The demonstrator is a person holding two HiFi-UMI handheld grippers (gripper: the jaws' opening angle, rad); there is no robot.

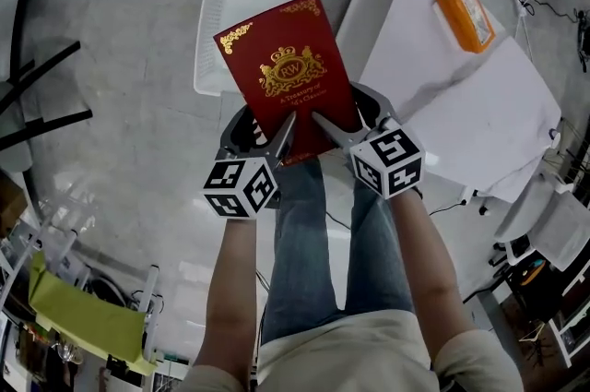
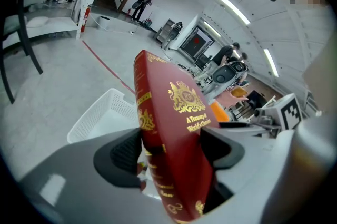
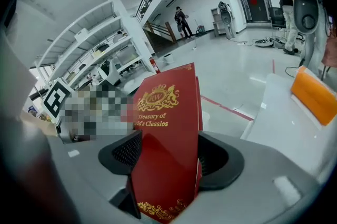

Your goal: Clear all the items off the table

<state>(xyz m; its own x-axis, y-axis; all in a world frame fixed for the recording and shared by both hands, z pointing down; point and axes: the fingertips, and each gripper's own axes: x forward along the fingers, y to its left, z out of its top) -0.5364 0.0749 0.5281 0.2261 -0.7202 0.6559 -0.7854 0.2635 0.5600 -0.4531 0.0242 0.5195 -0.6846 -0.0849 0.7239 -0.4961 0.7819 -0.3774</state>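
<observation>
Both grippers clamped on one red book point(image 1: 288, 72), each gripping near edge: left gripper point(image 1: 269, 139) at left corner, right gripper point(image 1: 348, 127) at right corner. Pads press on covers from both sides. Book off table point(image 1: 479, 113), held in air over floor, cover up, far end overlapping white basket point(image 1: 214, 30). Orange pack point(image 1: 466, 16) lies near table's far edge.

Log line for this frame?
left claw, right claw: shut on red book | white basket: on floor | orange box: on table
</observation>
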